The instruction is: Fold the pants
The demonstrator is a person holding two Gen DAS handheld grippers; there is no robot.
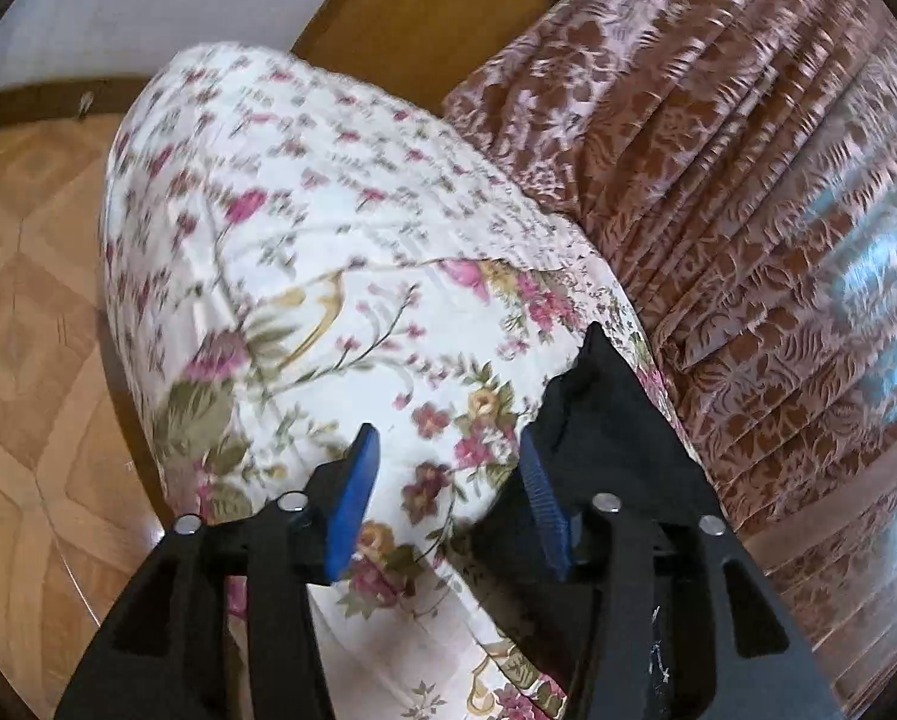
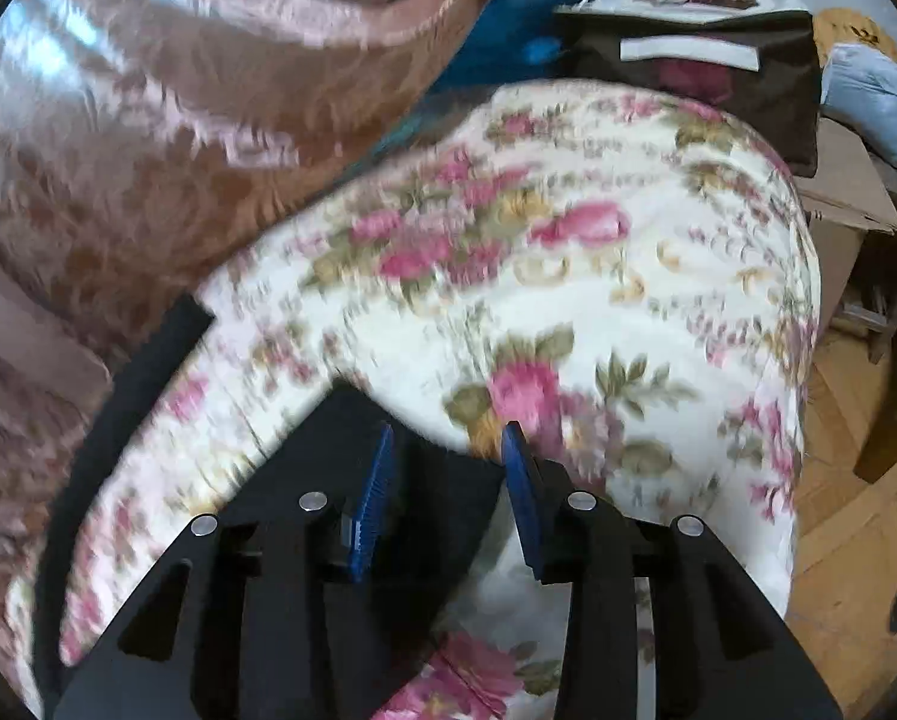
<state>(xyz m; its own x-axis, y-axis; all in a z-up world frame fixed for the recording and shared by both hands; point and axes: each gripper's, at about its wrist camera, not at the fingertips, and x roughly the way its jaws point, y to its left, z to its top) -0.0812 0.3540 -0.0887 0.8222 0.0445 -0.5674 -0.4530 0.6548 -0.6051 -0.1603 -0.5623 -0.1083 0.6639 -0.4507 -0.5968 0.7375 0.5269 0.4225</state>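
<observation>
The black pants (image 1: pixel 616 426) lie on a floral bedspread (image 1: pixel 304 252). In the left wrist view they show to the right of my left gripper (image 1: pixel 445 450), behind its right finger. The left gripper's blue pads stand wide apart with only bedspread between them. In the right wrist view the black pants (image 2: pixel 424 516) lie under and between the blue pads of my right gripper (image 2: pixel 448 438), which stand apart. A black strip of the pants (image 2: pixel 148 360) runs along the bed's left edge. Both views are motion-blurred.
A brown-pink patterned curtain (image 1: pixel 736 192) hangs right of the bed and shows in the right wrist view (image 2: pixel 148 138) at left. Wooden floor (image 1: pixel 22 312) lies left of the bed. A dark box (image 2: pixel 718 66) and a cardboard box (image 2: pixel 850 198) stand beyond the bed.
</observation>
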